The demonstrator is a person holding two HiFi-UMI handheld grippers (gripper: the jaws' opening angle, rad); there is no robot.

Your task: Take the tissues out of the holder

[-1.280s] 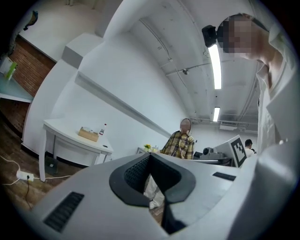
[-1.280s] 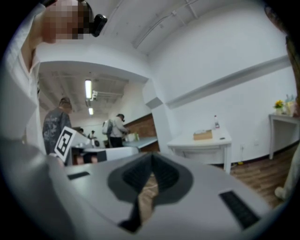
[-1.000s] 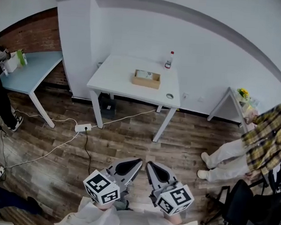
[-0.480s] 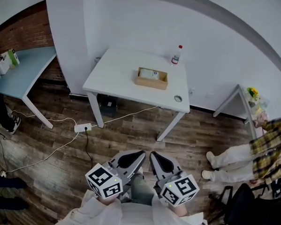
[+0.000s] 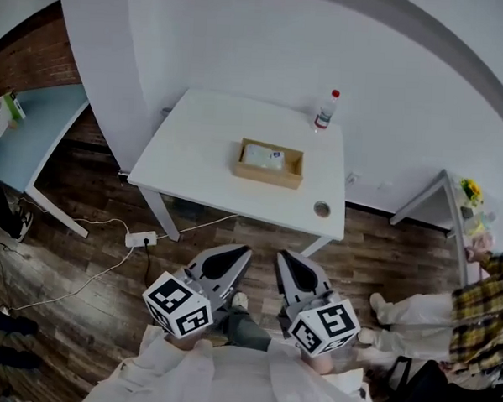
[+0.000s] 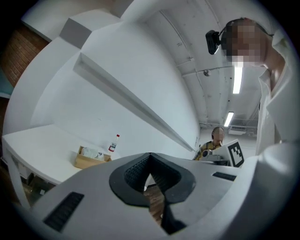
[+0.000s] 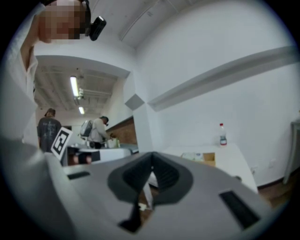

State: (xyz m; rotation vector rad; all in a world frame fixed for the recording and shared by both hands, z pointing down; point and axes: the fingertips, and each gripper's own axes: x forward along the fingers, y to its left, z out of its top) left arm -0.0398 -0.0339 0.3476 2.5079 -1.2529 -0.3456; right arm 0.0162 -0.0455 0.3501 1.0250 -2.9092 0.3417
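A wooden holder (image 5: 269,163) with a white tissue pack (image 5: 261,156) in its left part sits in the middle of the white table (image 5: 203,164). The holder (image 6: 91,158) also shows small and far off in the left gripper view, and the holder (image 7: 202,158) again in the right gripper view. Both grippers hang low over the wooden floor, well short of the table. My left gripper (image 5: 239,252) is shut and holds nothing. My right gripper (image 5: 283,257) is shut and empty too, tips together.
A small bottle with a red cap (image 5: 325,110) stands at the table's far right corner, and a small round object (image 5: 322,209) lies near its front right edge. A power strip (image 5: 140,238) and cables lie on the floor. A blue table (image 5: 24,134) stands left; a seated person (image 5: 456,307) is at the right.
The table with the holder has come closer and lower in the head view over the last second. Both grippers kept their place in front of me, still shut.
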